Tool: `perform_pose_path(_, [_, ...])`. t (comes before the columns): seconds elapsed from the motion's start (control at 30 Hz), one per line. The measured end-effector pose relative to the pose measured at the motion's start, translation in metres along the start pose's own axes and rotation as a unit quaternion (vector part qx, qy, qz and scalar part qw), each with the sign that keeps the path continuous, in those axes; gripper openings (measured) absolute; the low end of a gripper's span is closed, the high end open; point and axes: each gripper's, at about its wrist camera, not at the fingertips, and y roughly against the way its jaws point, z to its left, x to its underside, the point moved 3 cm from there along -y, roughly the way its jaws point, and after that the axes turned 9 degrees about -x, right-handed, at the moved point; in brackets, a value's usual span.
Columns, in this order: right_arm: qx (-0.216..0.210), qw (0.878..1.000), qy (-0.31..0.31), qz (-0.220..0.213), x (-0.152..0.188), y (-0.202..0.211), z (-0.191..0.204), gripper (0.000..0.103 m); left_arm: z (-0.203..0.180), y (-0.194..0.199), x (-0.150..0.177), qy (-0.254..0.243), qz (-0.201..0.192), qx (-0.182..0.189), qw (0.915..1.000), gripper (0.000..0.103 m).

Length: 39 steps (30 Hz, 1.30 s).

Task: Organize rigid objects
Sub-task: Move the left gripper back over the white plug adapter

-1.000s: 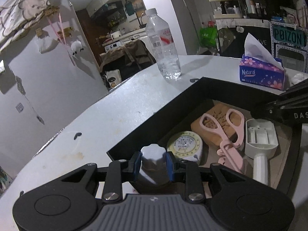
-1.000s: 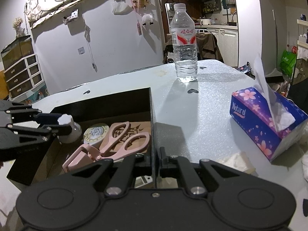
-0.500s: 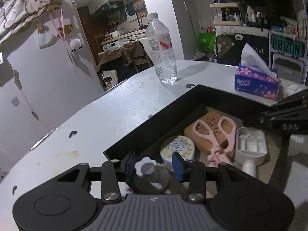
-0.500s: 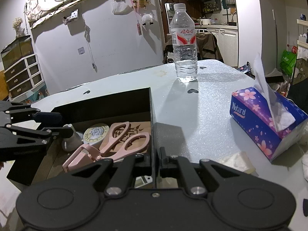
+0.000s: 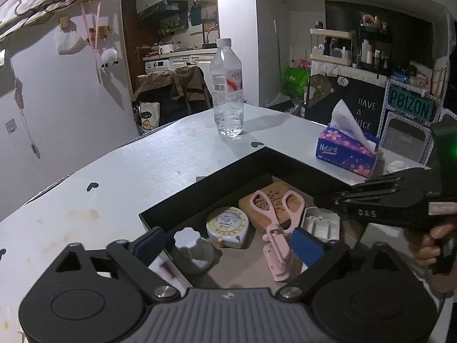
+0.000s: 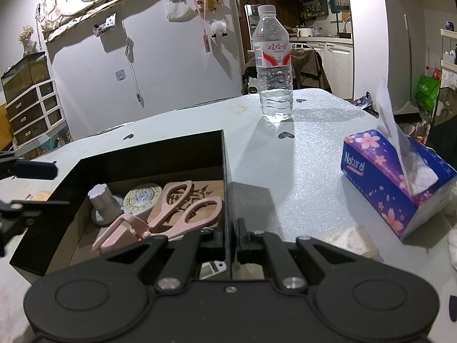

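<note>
Now, working from your left: your left gripper (image 5: 228, 247) stands spread wide over the near-left corner of the black box (image 5: 200, 194), its jaws having just been opening, and nothing is pressed between its blue pads. Between and below them the small grey-white bottle with the ribbed cap (image 5: 190, 247) stands upright on the brown floor of the box, in that near-left corner, released and apart from both pads. Just right of it lies the round yellow tape measure (image 5: 227, 225), and right of that the pink scissors (image 5: 277, 225) lie flat, their handles resting on a brown wooden block (image 5: 258, 204). Further right in the box sits a white plastic holder (image 5: 320, 224), partly hidden by your other gripper. Your right gripper (image 6: 231, 230) is clenched on the thin right-hand wall of the box, one finger inside and one outside, and your hand (image 5: 431, 243) shows at the right edge of the left wrist view. Beyond the box, the grey worktop (image 6: 285, 171) carries a clear water bottle (image 6: 273, 65) standing upright well away from the box, and to the right a purple tissue box (image 6: 391, 188) marked "Natural" with a tissue sticking up. Near the right gripper a crumpled tissue (image 6: 350, 241) lies on the worktop.
</note>
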Motion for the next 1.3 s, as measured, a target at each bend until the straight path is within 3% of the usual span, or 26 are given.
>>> perform_pose_path(0.3, [0.000,1.000,0.001,0.000,0.000,0.000,0.000,0.006,0.005,0.021,0.016,0.027,0.002,0.006,0.9996,0.103])
perform_pose_path(0.73, [0.000,1.000,0.001,0.000,0.000,0.000,0.000,0.006,0.038,0.038,0.054,0.103,0.030,-0.038,0.9935,0.103])
perform_pose_path(0.87, [0.000,1.000,0.001,0.000,0.000,0.000,0.000,0.006,0.051,0.040,0.064,0.157,0.033,-0.028,0.9867,0.103])
perform_pose_path(1.1, [0.000,1.000,0.001,0.000,0.000,0.000,0.000,0.006,0.075,0.050,0.075,0.198,0.034,-0.080,0.9763,0.103])
perform_pose_path(1.3, [0.000,1.000,0.001,0.000,0.000,0.000,0.000,0.006,0.106,0.048,0.096,0.256,0.045,-0.143,0.9549,0.103])
